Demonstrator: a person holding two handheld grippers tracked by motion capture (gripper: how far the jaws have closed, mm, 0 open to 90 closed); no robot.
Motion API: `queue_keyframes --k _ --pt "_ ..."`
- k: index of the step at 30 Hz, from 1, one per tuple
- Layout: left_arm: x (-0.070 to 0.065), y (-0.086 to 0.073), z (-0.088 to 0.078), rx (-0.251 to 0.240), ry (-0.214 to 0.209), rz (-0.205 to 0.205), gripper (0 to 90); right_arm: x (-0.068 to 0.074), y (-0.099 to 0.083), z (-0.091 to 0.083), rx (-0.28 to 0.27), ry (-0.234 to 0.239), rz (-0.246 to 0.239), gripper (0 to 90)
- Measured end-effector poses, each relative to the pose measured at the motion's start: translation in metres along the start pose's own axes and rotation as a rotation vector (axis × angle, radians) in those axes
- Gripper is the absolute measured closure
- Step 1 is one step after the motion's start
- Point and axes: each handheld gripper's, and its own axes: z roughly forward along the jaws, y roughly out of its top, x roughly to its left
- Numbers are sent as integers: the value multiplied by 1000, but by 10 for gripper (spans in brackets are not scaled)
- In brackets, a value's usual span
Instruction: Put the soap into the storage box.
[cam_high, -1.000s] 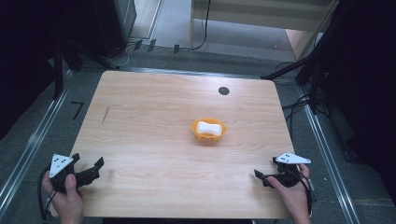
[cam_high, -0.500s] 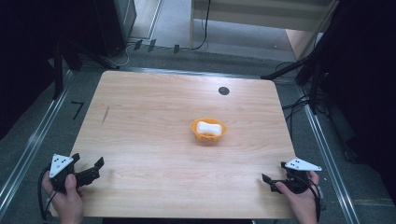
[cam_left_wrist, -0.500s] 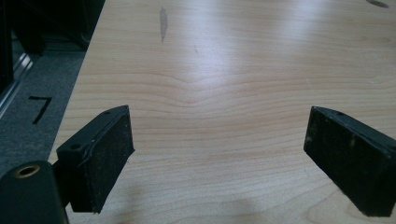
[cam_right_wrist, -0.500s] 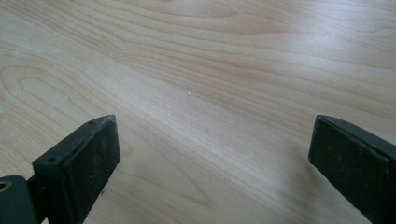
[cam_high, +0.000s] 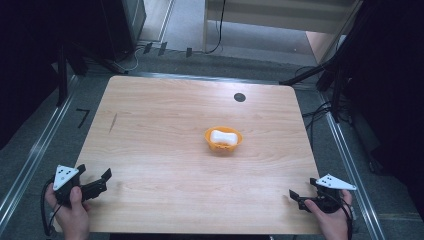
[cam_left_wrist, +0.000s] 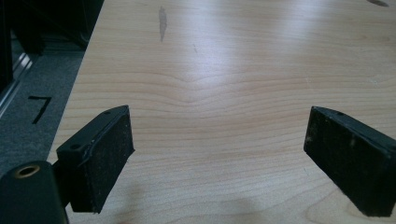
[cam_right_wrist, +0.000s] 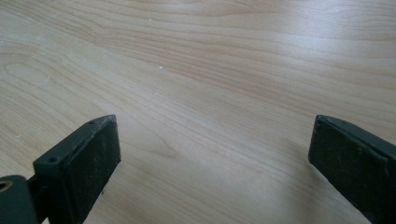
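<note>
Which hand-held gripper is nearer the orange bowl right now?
Right. The right hand-held gripper sits at the table's near right corner, closer to the orange bowl than the left hand-held gripper at the near left corner. Both are open.

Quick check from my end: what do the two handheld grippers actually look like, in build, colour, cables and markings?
Both are black, each topped by a pale grey three-cornered plate with small dark dots. The left gripper trails a black cable looping below the person's left hand; the right gripper has one by the right hand. Up close, the jaws are flat black rectangular pads, scuffed, with small holes on top. No sleeves visible.
</note>
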Motion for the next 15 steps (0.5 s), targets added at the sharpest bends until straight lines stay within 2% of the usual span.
queue_keyframes --k 15 --pt "-2 0 0 2 3 13 86 -11 -14 -20 -33 -29 44 83"
